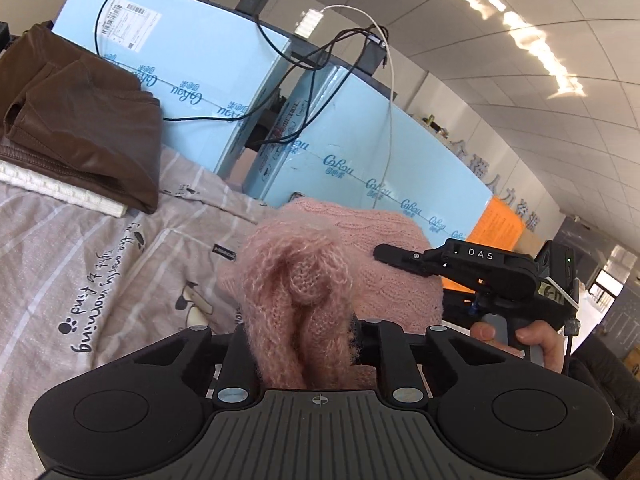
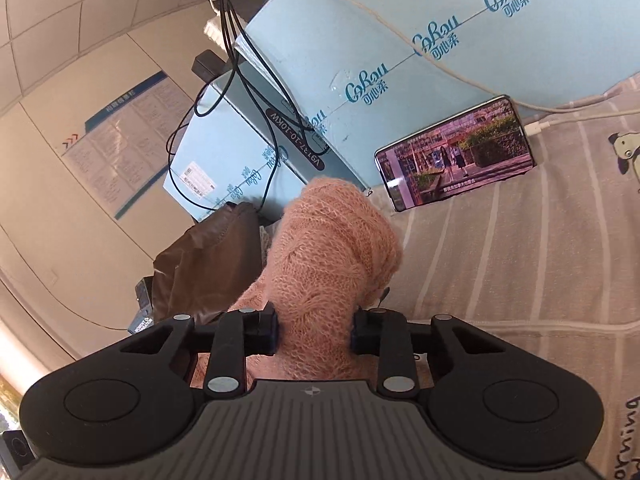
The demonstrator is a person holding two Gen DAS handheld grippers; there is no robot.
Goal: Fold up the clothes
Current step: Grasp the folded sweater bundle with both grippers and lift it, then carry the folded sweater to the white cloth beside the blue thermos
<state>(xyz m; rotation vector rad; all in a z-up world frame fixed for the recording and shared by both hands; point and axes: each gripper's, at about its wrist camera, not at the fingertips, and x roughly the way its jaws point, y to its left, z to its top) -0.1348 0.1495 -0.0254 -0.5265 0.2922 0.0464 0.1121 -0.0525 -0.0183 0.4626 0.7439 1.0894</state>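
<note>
**Pink knit gripped in both tongs above the striped sheet**

Left tongs (image 1: 304,344) closed on a bunched fold of the fuzzy pink knitted sweater (image 1: 316,276), fabric bulging up between the two fingers and filling the gap. Right tongs (image 2: 314,330) likewise pinched on the same sweater (image 2: 332,248), blue-edged pads pressing both sides of a thick twisted roll of knit. Seen from the left wrist, right tongs (image 1: 400,258) reaching in from the right, tips against the far side of the pink bundle, with a bare hand (image 1: 524,340) wrapped round the grey trigger grip below.

Sweater held up off the grey striped bedsheet with cartoon dog print (image 1: 120,272), gathered in a lump directly ahead of both tongs. To the left and behind: folded brown leather-look garment (image 1: 80,120) stacked on a white ribbed knit piece (image 1: 60,192). Behind the sweater: pale blue cartons printed with a brand name (image 1: 380,152), black cables (image 1: 304,64) draped over them. Smartphone playing a video (image 2: 456,152) propped against one carton, white charging cable (image 2: 560,118) plugged into its end.
</note>
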